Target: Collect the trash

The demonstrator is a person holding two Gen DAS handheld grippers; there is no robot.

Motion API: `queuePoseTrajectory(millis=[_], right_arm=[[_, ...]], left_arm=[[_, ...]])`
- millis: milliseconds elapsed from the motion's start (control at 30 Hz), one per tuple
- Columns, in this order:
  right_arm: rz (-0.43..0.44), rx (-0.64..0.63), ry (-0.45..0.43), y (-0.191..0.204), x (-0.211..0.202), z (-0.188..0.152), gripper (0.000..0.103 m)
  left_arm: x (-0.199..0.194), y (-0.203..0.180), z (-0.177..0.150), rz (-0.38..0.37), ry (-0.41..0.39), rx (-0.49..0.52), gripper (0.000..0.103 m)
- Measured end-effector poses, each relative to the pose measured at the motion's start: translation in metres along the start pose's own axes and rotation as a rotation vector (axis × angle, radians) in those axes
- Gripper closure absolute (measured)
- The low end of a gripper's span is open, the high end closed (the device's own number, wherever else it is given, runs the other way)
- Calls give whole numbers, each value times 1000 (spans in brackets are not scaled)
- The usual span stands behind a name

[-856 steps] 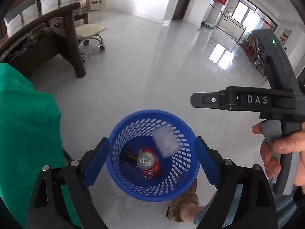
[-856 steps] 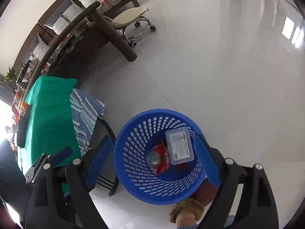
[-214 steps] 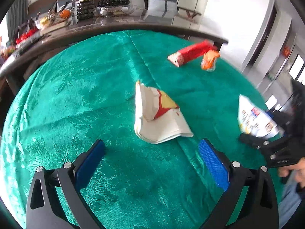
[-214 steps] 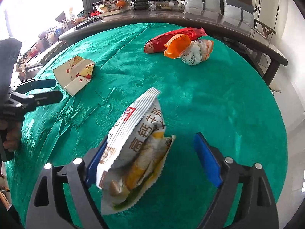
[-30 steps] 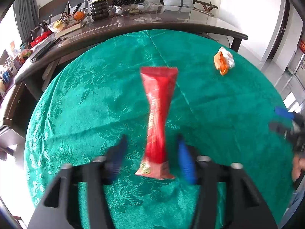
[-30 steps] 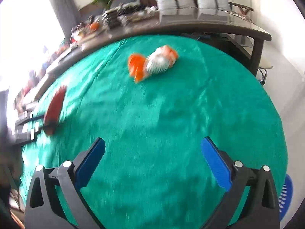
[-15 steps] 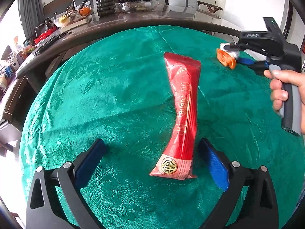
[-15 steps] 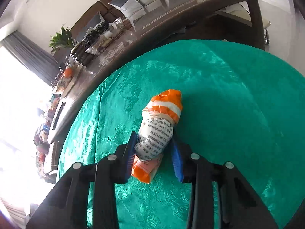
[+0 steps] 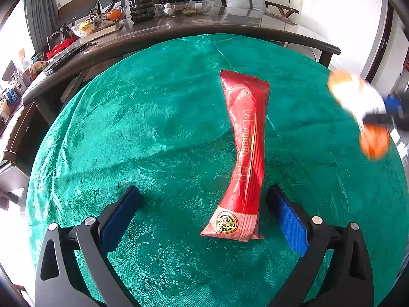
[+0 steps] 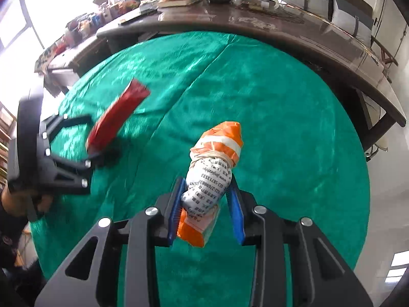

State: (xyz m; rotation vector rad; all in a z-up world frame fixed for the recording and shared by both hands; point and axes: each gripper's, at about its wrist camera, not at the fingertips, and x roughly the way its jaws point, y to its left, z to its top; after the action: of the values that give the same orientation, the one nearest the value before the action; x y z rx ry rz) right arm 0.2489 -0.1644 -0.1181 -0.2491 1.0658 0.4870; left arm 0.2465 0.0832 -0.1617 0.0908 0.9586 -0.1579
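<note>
My right gripper (image 10: pixel 204 206) has its jaws closed tight on the orange and white bundle (image 10: pixel 208 176), a rolled wrapper with printed white paper around its middle and a band tied near its far end. The blue pads (image 10: pixel 235 212) press both sides of the near half, and the orange far end sticks out past the fingertips, tilted slightly right. From the left wrist view the same bundle (image 9: pixel 355 102) shows only as a blur at the far right, above the green cloth (image 9: pixel 153 128); I cannot tell there whether it touches the cloth.

My left gripper (image 9: pixel 204 217) has its jaws spread wide and holds nothing. The red packet (image 9: pixel 245 151) lies flat on the cloth between them, much closer to the right pad (image 9: pixel 288 222), with its near end and round gold seal level with the fingertips. The packet runs away from me and bends slightly left toward its crimped far end. The left pad (image 9: pixel 120 212) is well apart from it. In the right wrist view the red packet (image 10: pixel 117 117) sits at the left, within the reach of the open left gripper (image 10: pixel 89 140).

Beyond the cloth-covered counter (image 10: pixel 306 128) a dark long table (image 9: pixel 230 25) curves across the far side, carrying a potted plant (image 9: pixel 139 0), a glass bowl (image 9: pixel 186 5) and assorted clutter.
</note>
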Motion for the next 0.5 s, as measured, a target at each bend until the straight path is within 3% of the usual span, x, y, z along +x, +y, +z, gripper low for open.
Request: queuePoseTrajectory(millis=[67, 133, 233, 333, 500], right_arm=[[-16, 37, -50, 5, 2, -19, 64], [-50, 73, -99, 6, 4, -30, 34], [-76, 108, -142, 9, 11, -36, 24], [-42, 165, -135, 7, 21, -36, 22], [-70, 150, -135, 11, 24, -35, 16]], left_arm=[[0, 0, 0, 0, 0, 0, 5], [0, 0, 0, 1, 0, 0, 5], [0, 0, 0, 3, 0, 1, 4], [0, 0, 0, 2, 0, 1, 4], [0, 0, 0, 2, 0, 1, 4]])
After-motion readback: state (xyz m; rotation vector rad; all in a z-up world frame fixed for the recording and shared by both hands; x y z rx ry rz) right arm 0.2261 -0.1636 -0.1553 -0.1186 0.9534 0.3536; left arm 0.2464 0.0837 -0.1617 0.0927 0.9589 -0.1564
